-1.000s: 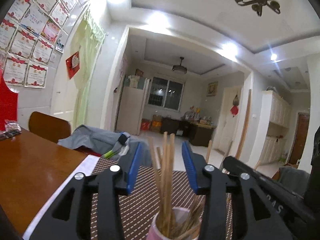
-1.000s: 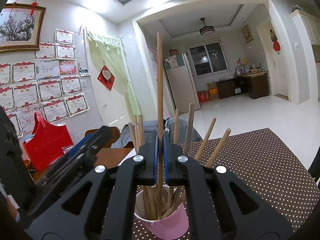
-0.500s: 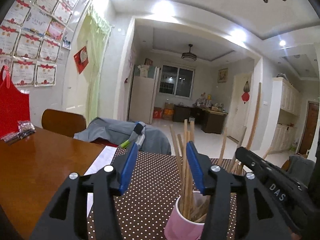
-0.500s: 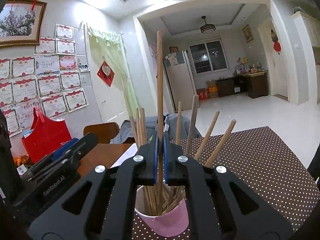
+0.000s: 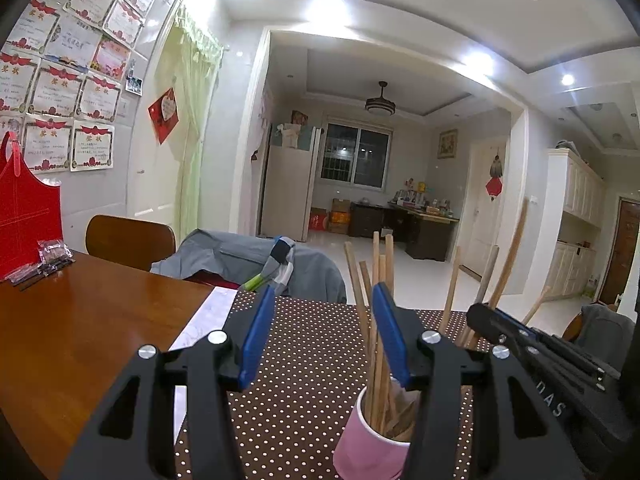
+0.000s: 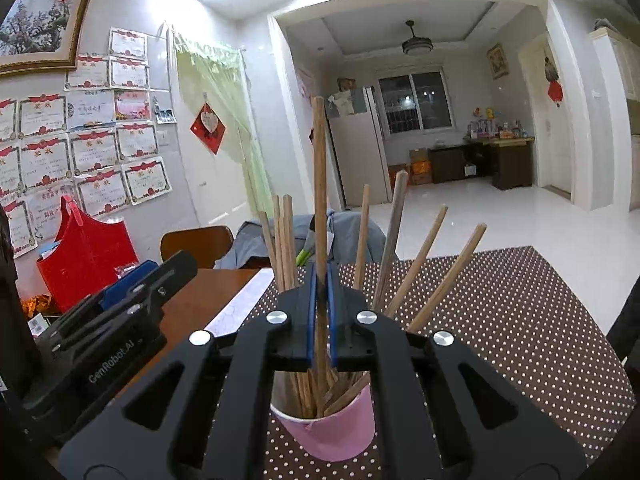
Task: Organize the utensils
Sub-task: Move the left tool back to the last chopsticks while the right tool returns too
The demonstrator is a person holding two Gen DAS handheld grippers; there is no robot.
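A pink cup (image 6: 332, 428) full of wooden chopsticks (image 6: 420, 264) stands on a brown dotted mat (image 6: 520, 320). My right gripper (image 6: 320, 312) is shut on one long chopstick (image 6: 319, 184), which stands upright with its lower end inside the cup. In the left wrist view the pink cup (image 5: 370, 446) sits low, partly behind the right finger. My left gripper (image 5: 322, 332) is open with nothing pressed between its blue pads (image 5: 256, 332), and the chopsticks (image 5: 378, 280) rise just beyond its right pad. Each gripper shows in the other's view: the left gripper (image 6: 120, 320), the right gripper (image 5: 540, 360).
The mat covers part of a brown wooden table (image 5: 80, 328), with a white paper strip (image 5: 204, 320) along the mat's left edge. A red bag (image 5: 24, 216) and small packets (image 5: 52, 256) lie far left. A chair (image 5: 128, 240) and grey clothing (image 5: 240, 256) stand behind the table.
My left gripper's jaws have widened and it has shifted left, so the cup now sits under its right finger instead of between the jaws. The right gripper keeps its hold on the chopstick.
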